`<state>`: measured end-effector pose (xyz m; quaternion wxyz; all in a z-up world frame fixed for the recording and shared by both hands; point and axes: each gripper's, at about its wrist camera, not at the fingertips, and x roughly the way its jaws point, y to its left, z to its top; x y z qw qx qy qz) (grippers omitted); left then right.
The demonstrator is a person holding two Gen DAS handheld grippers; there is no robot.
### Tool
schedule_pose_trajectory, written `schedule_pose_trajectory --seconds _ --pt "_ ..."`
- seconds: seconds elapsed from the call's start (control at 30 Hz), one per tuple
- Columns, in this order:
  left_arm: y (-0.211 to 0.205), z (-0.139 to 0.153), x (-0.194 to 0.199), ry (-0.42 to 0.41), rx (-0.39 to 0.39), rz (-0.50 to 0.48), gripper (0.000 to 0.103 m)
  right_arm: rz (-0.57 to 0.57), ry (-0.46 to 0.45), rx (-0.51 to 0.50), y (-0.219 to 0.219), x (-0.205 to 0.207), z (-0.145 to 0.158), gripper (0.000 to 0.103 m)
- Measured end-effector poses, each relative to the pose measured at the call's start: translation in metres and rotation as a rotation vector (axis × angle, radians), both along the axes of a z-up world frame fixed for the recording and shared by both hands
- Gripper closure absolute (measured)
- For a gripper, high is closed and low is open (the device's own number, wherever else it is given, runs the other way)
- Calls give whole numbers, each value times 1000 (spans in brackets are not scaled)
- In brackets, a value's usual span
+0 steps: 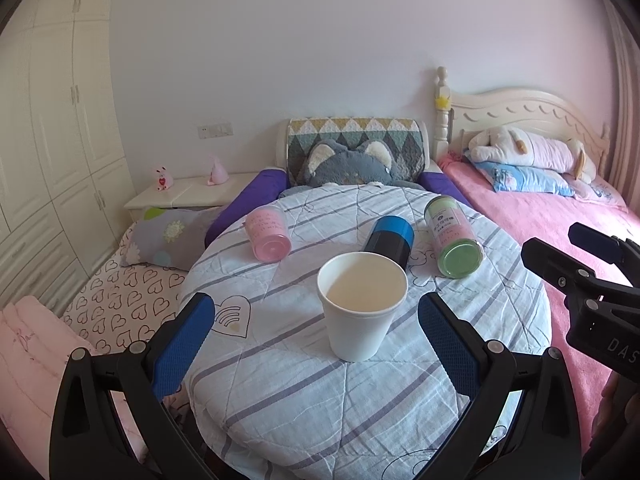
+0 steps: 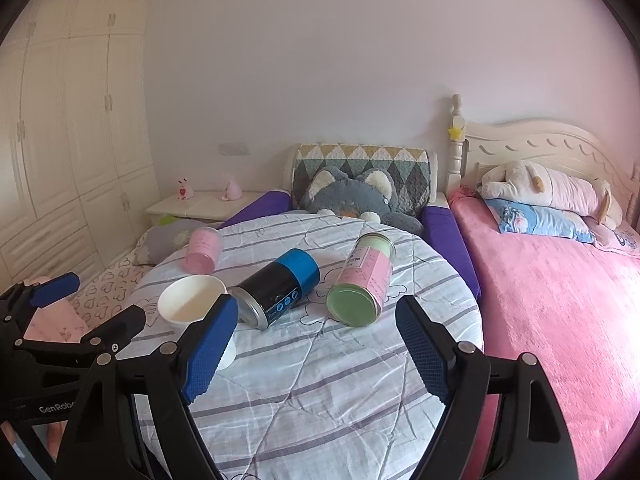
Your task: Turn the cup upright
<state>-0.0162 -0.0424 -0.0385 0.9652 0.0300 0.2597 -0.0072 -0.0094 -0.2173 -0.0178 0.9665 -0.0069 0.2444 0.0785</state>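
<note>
**Inspector:** Where does the cup stand?

**Operator:** The white paper cup (image 1: pixel 362 312) stands mouth-up on the round counter (image 1: pixel 304 412) under the striped quilt, empty as far as I can see. It sits just ahead of my left hand-held gripper (image 1: pixel 316 344), between the lines of its fingers but touching neither blue pad.

**Inspector:** Gripper states?

**Operator:** Left jaws spread wide, holding nothing. My right hand-held gripper (image 2: pixel 318 344) is likewise apart and empty, off to the cup's right.

**Inspector:** Step in hand?

**Operator:** I judge the flip done; what remains is release and clearance.

**Inspector:** Next move?

**Operator:** Draw the left gripper straight back without brushing the cup wall. The cup looks light and the quilt soft, so a nudge could tip it toward the black-and-blue can (image 1: pixel 390 240) lying close behind.
</note>
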Motion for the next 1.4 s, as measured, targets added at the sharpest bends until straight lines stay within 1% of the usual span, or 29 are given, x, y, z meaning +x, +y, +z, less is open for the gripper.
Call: schedule_pose_trajectory --seconds 0.4,0.63,1.4 --pt "1 4 -5 -40 7 0 0 34 -69 3 5 -7 4 21" --pt "3 4 -1 -29 7 6 0 45 -57 -3 7 -5 0 21" --pt "4 4 3 -37 17 6 0 46 -44 -6 7 -3 -2 21"
